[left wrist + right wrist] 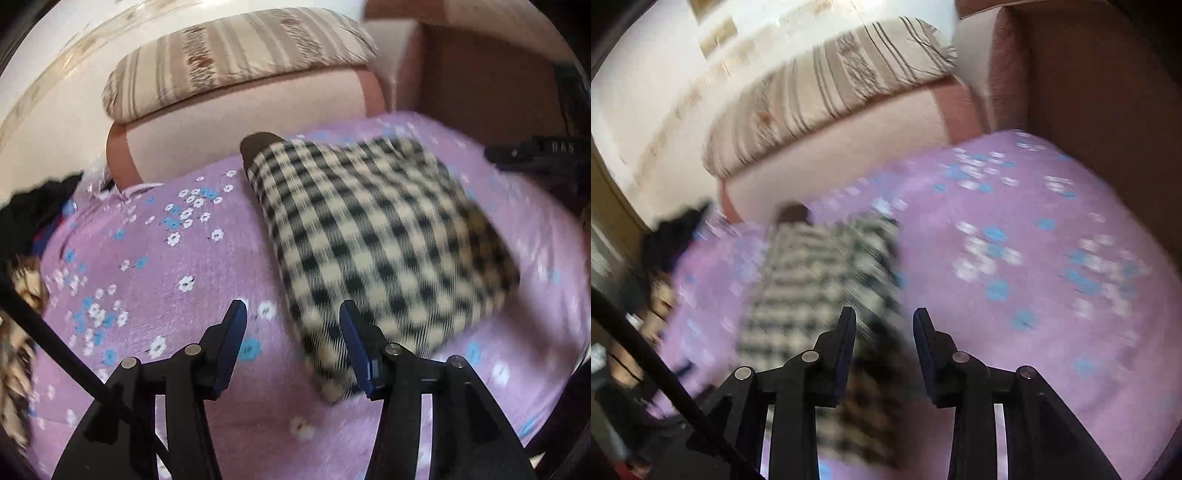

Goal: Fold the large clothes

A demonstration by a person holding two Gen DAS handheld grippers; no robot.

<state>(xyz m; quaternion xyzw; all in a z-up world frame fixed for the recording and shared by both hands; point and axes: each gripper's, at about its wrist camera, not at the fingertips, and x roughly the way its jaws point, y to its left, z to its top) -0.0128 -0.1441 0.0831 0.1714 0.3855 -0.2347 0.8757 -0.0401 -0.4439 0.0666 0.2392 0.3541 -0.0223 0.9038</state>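
Observation:
A black-and-cream checked garment (376,240) lies folded into a thick pad on a purple flowered bedspread (155,266). A dark brown lining shows at its far corner. My left gripper (293,308) is open and empty, its right finger over the garment's near corner. In the right wrist view, which is blurred by motion, the same garment (812,280) lies ahead and left of my right gripper (884,315), which is open and empty above the garment's near edge. The right gripper also shows in the left wrist view at the far right (535,155).
A striped cushion (236,62) sits on a pink sofa arm (229,133) behind the bed. A brown backrest (1100,110) rises on the right. Dark clothes (33,210) and a patterned fabric (18,332) lie at the left edge.

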